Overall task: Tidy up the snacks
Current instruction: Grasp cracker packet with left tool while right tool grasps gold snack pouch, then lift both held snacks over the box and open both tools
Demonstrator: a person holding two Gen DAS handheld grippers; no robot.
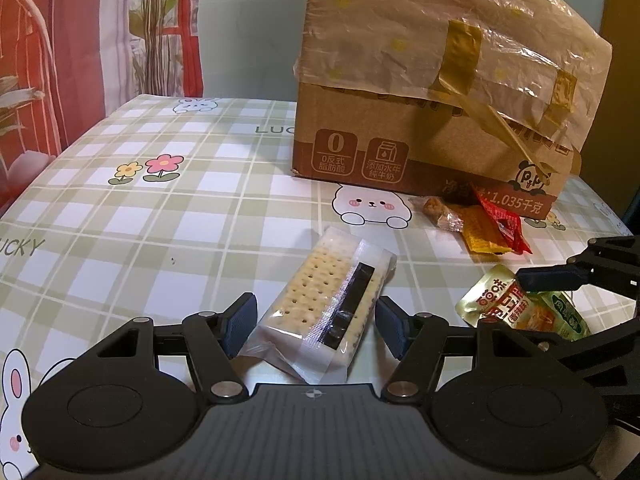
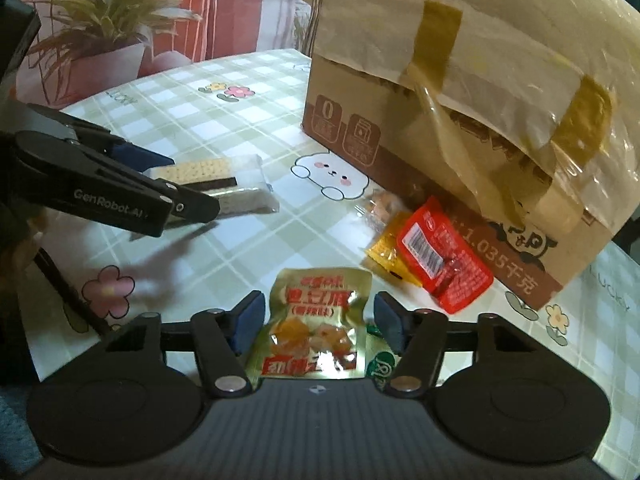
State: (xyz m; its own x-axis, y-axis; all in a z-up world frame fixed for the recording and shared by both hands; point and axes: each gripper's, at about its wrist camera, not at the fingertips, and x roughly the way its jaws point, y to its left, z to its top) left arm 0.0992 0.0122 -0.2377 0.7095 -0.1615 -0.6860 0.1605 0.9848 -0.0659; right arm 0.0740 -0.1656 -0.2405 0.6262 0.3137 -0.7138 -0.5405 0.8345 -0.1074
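No snack is sorted yet: your left gripper straddles the cracker pack, your right gripper the gold pouch, jaws part-open, ungripped, both on the tabletop beside the cardboard box.

The cardboard box carries "0", "0反式脂肪酸", "添加水牛纯牛奶" and "1.035千克" (partly hidden). The tablecloth reads "LUCKY". The left gripper bears "GenRobot.AI" on its side.
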